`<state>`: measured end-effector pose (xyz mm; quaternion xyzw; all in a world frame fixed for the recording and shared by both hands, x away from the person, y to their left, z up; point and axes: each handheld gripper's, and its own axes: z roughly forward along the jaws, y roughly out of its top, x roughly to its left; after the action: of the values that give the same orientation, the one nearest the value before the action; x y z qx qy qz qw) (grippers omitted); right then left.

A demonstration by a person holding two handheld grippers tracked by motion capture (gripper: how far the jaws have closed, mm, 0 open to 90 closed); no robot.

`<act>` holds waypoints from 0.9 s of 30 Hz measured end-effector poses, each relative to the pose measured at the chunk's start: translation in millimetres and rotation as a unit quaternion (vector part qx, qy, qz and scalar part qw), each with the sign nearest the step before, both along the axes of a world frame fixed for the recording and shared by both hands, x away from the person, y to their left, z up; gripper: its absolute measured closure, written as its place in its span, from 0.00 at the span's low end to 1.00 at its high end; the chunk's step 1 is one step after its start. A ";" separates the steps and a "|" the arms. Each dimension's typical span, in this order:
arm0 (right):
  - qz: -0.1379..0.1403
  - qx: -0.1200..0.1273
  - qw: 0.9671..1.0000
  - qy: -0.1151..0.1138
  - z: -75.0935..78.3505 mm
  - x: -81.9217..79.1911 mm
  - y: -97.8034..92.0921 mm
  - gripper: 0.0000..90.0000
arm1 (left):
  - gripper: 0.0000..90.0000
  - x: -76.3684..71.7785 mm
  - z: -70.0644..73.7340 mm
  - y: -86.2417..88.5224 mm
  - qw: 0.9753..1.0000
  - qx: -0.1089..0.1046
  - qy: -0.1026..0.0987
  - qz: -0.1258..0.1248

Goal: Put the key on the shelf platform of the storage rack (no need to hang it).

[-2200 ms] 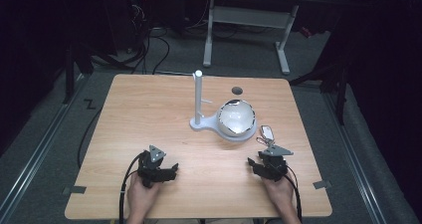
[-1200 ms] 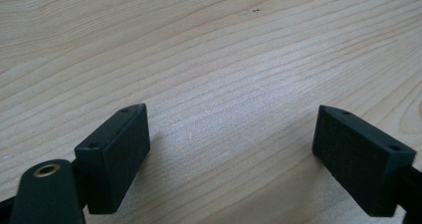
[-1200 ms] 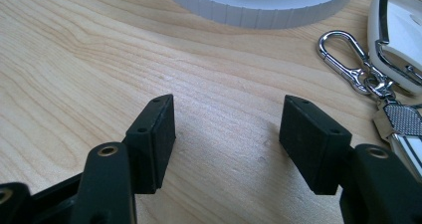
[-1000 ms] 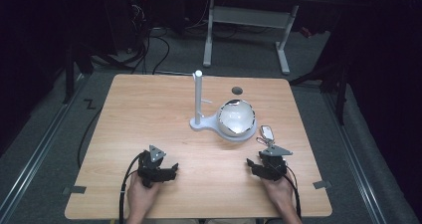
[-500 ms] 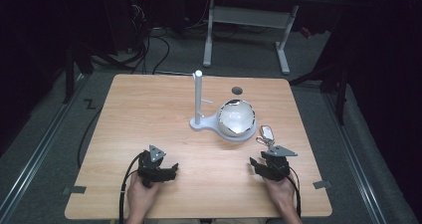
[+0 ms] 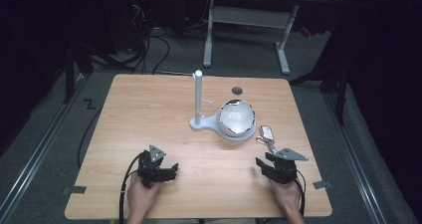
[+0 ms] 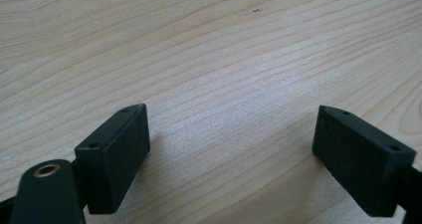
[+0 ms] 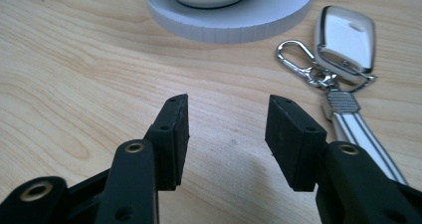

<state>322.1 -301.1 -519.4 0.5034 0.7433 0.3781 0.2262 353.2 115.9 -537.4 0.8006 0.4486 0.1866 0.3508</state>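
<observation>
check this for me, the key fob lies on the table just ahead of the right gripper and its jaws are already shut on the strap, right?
Not quite. In the right gripper view the right gripper has its jaws open on bare table. The key fob does lie just ahead, its strap beside one jaw, ungripped.

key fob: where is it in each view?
High view: the key fob lies right of centre, beside the white dish, just ahead of the right gripper.
Right gripper view: upper right, beyond the fingers.
Left gripper view: bare table.
Shared landmark: the dish's round white base.
</observation>
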 end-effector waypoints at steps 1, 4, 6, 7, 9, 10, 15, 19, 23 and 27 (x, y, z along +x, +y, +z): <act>0.001 0.000 1.000 -0.004 0.5 -0.7 -1.6 0.59 | 0.17 0.0 0.0 0.0 1.000 0.000 0.000 0.000; -0.007 0.005 1.000 -0.007 2.9 -4.2 -6.1 0.61 | 0.17 0.0 0.0 0.0 1.000 0.000 0.000 0.000; -0.015 0.005 1.000 -0.008 4.0 -6.3 -9.3 0.61 | 0.17 0.0 0.0 0.0 1.000 0.000 0.000 0.000; -0.020 0.008 1.000 -0.012 4.6 -7.7 -11.5 0.62 | 0.17 0.0 0.0 0.0 1.000 0.000 0.000 0.000; -0.027 0.007 0.999 -0.023 6.4 -11.1 -16.0 0.62 | 0.17 0.0 0.0 0.0 1.000 0.000 0.000 0.000; -0.027 0.007 0.999 -0.023 6.4 -11.1 -16.0 0.62 | 0.17 0.0 0.0 0.0 1.000 0.000 0.000 0.000; -0.041 0.011 0.999 -0.028 9.7 -14.5 -23.7 0.63 | 0.17 0.0 0.0 -0.1 1.000 -0.001 0.000 0.000; -0.051 0.014 0.998 -0.030 11.7 -13.7 -30.1 0.63 | 0.17 0.0 0.0 -0.1 1.000 -0.001 0.000 0.000; -0.061 0.009 0.998 -0.026 11.6 -9.8 -35.9 0.63 | 0.17 0.0 0.0 -0.1 1.000 0.000 0.000 0.000; -0.066 0.000 0.998 -0.019 10.1 -3.7 -39.7 0.63 | 0.17 0.0 0.0 -0.1 1.000 0.000 0.000 0.000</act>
<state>318.4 -340.8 -509.2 0.5446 0.7038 0.3718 0.2645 353.2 115.8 -537.4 0.8003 0.4491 0.1864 0.3510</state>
